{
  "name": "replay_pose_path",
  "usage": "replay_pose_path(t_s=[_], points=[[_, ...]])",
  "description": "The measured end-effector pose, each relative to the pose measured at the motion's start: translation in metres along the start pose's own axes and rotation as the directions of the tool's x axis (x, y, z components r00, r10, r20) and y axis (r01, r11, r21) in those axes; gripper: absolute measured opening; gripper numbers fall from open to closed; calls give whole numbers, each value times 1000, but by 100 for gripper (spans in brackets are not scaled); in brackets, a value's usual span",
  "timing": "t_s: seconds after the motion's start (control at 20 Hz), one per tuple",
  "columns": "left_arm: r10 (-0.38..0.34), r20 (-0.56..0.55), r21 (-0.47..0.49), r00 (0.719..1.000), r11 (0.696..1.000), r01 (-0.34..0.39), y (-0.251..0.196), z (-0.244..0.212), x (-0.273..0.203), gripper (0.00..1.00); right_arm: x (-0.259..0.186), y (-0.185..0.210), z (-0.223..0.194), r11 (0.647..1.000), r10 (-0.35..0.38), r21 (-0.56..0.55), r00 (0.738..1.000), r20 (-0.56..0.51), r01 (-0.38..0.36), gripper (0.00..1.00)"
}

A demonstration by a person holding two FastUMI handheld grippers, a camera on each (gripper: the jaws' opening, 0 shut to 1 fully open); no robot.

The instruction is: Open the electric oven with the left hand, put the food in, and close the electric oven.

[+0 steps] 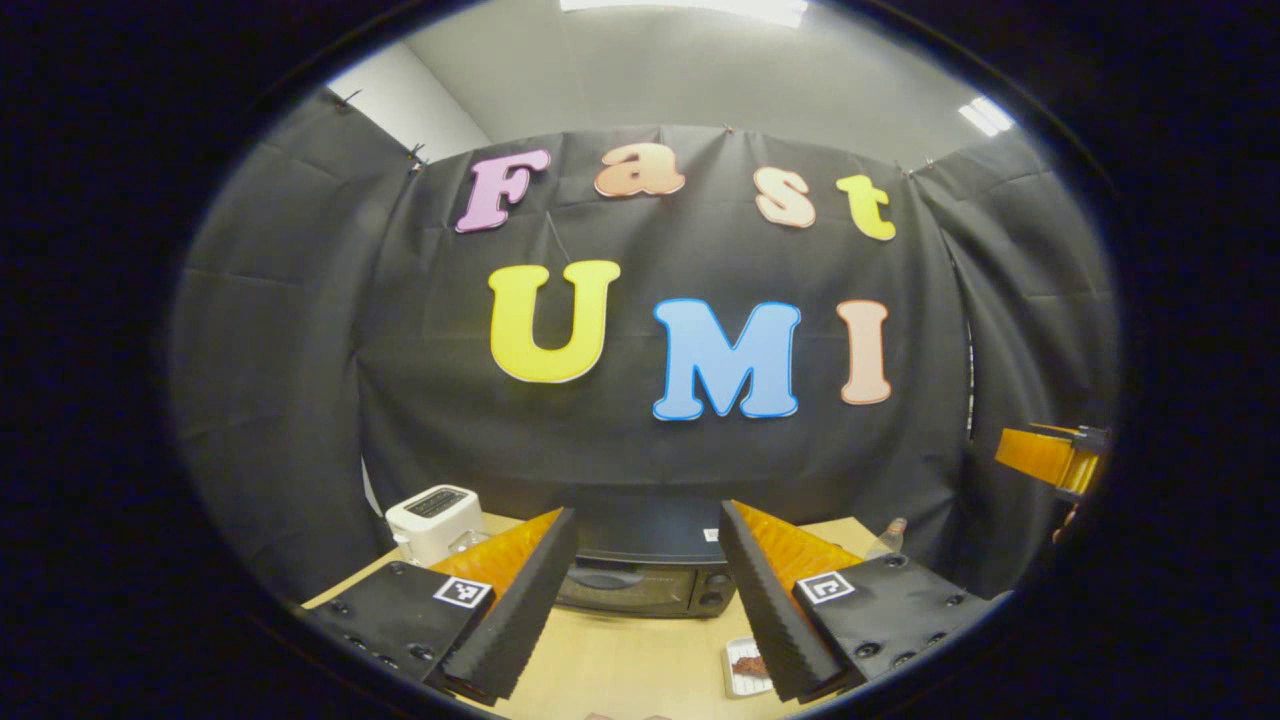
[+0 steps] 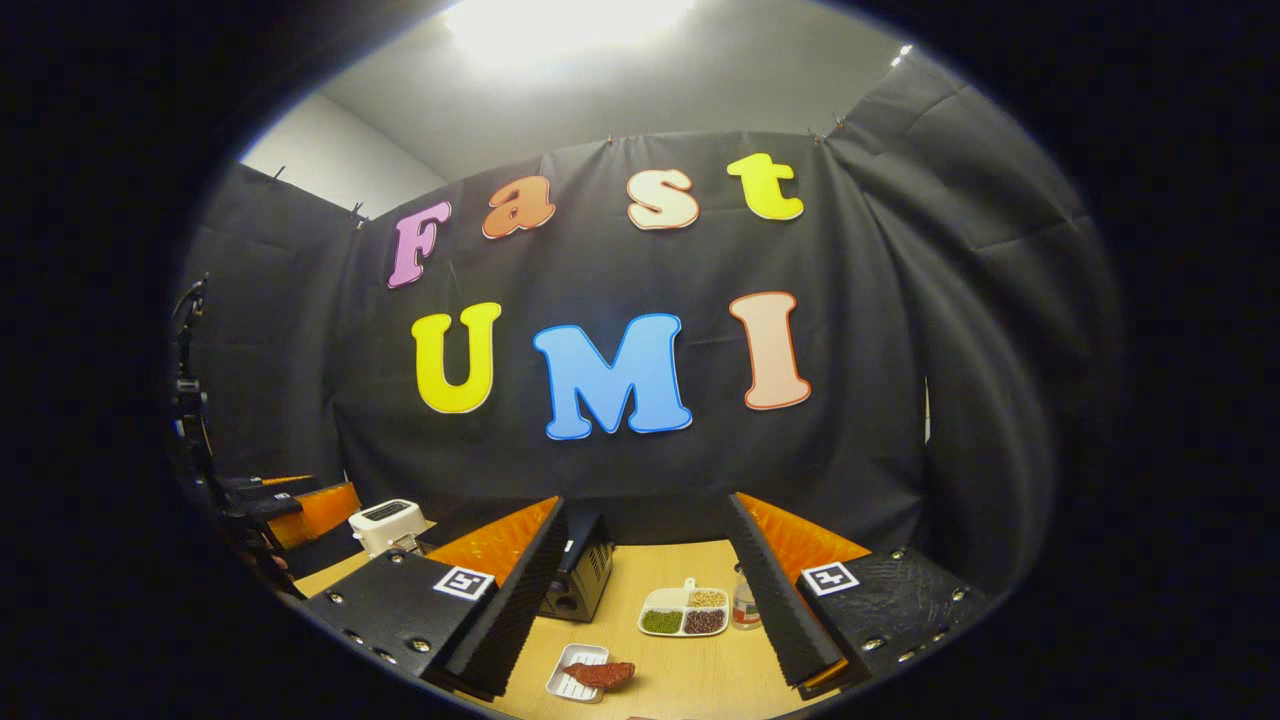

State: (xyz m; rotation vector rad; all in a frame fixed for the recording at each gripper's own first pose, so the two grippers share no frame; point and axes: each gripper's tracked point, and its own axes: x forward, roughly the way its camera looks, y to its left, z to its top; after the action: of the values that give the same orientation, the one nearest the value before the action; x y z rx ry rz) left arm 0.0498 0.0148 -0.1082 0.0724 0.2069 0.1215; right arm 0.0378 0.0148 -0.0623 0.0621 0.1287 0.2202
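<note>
The black electric oven (image 1: 640, 585) stands on the wooden table (image 1: 620, 660) straight ahead of my left gripper (image 1: 646, 510), and its door looks closed. That gripper hovers above the table, open and holding nothing. A small white plate (image 2: 572, 682) with a brown piece of food (image 2: 605, 673) lies in front of the oven (image 2: 580, 585), slightly to its right. My right gripper (image 2: 646, 503) is open too, raised over the table's near side with the plate just below its fingers. The same plate (image 1: 748, 665) peeks out beside the left gripper's right finger.
A white toaster (image 1: 435, 520) sits to the left of the oven. A divided white dish (image 2: 685, 612) of grains and a small bottle (image 2: 743, 605) stand to the oven's right. The other gripper (image 1: 1050, 460) shows at the far right edge.
</note>
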Motion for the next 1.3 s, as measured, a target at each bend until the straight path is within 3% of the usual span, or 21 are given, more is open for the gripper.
replay_pose_path(t_s=[0.25,0.35,0.4,0.5,0.8,1.1,1.3], points=[[-42,-76,-3,996,999,42,10,-35,50,99,4,-6,-5,998,-65,-12,998,-1,65,96],[-63,-128,0,990,998,63,14,-54,78,93,5,-4,-8,995,-99,-1,995,-16,99,96],[-68,-157,12,985,997,71,17,-64,94,99,5,-3,-8,993,-116,0,993,-19,116,96],[-74,-211,42,975,995,85,23,-88,124,93,5,-3,-8,988,-153,-15,988,-21,153,96],[-76,-374,5,924,996,84,42,-166,194,96,7,-7,-4,965,-258,-44,966,4,257,96],[-102,-437,8,894,993,117,49,-205,229,95,16,-15,-17,946,-323,-38,945,-41,322,96],[-91,-445,28,891,993,115,54,-215,242,99,14,-17,-14,937,-348,-49,937,-37,346,96]])
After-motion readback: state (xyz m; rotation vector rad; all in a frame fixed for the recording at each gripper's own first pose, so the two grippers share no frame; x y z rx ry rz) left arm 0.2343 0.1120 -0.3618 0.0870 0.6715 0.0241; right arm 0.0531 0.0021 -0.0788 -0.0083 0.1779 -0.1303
